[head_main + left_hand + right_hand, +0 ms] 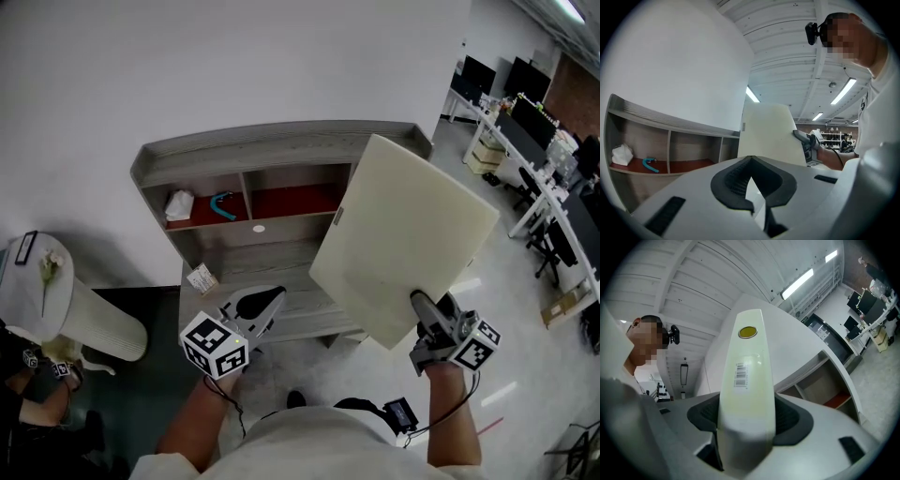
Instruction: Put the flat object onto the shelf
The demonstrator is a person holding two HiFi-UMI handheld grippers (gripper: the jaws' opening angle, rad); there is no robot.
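Note:
A large cream flat board [403,239] is held up tilted in front of the right half of the grey wooden shelf unit [281,141]. My right gripper [429,309] is shut on the board's lower corner. In the right gripper view the board's edge [747,380], with a barcode sticker on it, runs up from between the jaws of the right gripper [746,427]. My left gripper [262,302] hangs low in front of the shelf, left of the board, shut and holding nothing. The left gripper view shows its jaws [750,161] closed, with the board [768,133] and the right gripper [801,137] beyond.
The shelf's upper compartments have red floors: a white crumpled cloth [179,203] and a teal tool [223,202] lie in the left one. A small card [201,278] sits on the lower level. A white ribbed stand [37,281] is at left, office desks [534,122] at right.

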